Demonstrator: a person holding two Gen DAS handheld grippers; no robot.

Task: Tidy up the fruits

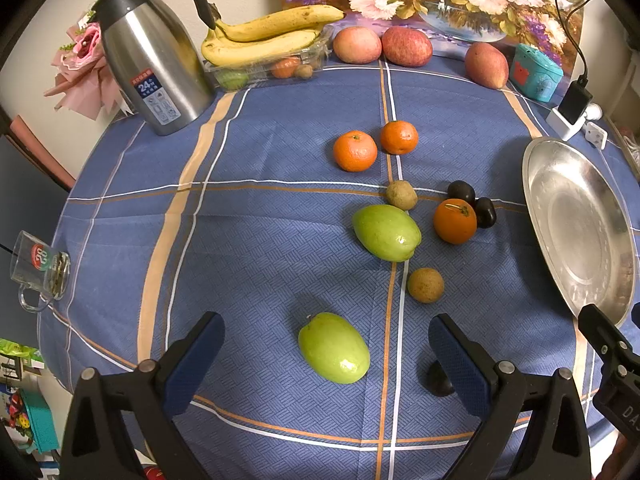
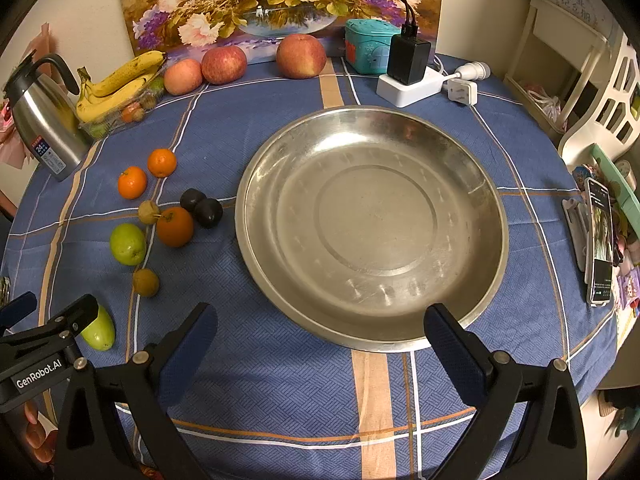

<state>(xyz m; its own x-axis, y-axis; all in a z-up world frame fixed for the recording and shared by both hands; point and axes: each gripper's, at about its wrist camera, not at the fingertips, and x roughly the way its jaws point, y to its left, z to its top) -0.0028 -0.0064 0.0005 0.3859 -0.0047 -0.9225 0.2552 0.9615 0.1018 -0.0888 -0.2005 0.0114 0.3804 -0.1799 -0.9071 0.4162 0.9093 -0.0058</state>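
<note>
My left gripper (image 1: pixel 326 354) is open, its jaws either side of a green fruit (image 1: pixel 334 348) lying on the blue tablecloth, not touching it. Beyond lie a second green fruit (image 1: pixel 386 232), three oranges (image 1: pixel 455 221), two brown fruits (image 1: pixel 425 285) and two dark plums (image 1: pixel 461 192); another dark fruit (image 1: pixel 438 380) sits by the right finger. My right gripper (image 2: pixel 320 344) is open and empty at the near rim of a large empty steel plate (image 2: pixel 372 220). The loose fruits (image 2: pixel 175 226) lie left of the plate in the right wrist view.
A steel thermos jug (image 1: pixel 154 52), bananas on a clear tray (image 1: pixel 264 38) and three apples (image 1: pixel 406 46) stand along the back edge. A power strip with charger (image 2: pixel 410 76) and teal tin (image 2: pixel 368 46) are behind the plate. A phone (image 2: pixel 600 240) stands right; a glass mug (image 1: pixel 40 272) left.
</note>
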